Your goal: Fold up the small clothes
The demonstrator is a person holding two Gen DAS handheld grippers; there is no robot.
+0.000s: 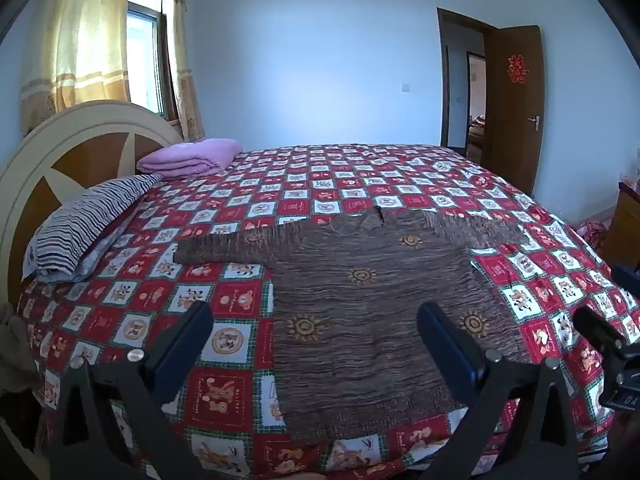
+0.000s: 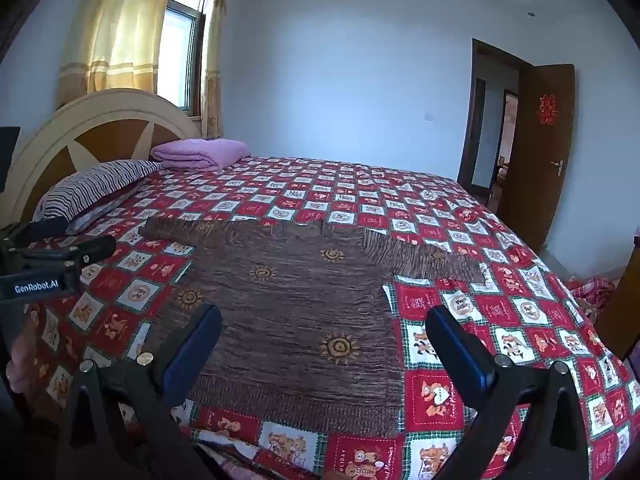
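A small brown knit sweater (image 1: 368, 288) with orange sun motifs lies flat on the bed, its hem toward me and both sleeves spread sideways. My left gripper (image 1: 314, 316) hovers open above its lower left part, with nothing between the fingers. The right wrist view shows the same sweater (image 2: 288, 292), and my right gripper (image 2: 324, 316) stands open over its lower right edge, also holding nothing. Each gripper shows at the edge of the other's view: the right gripper (image 1: 600, 294) at far right, the left gripper (image 2: 91, 232) at far left.
The bed has a red checked cover (image 1: 248, 200) with bear pictures. A striped pillow (image 1: 80, 224) and a folded purple blanket (image 1: 188, 158) lie by the headboard (image 1: 80, 140) on the left. An open brown door (image 1: 512, 108) and wooden furniture (image 1: 624, 224) stand at the right.
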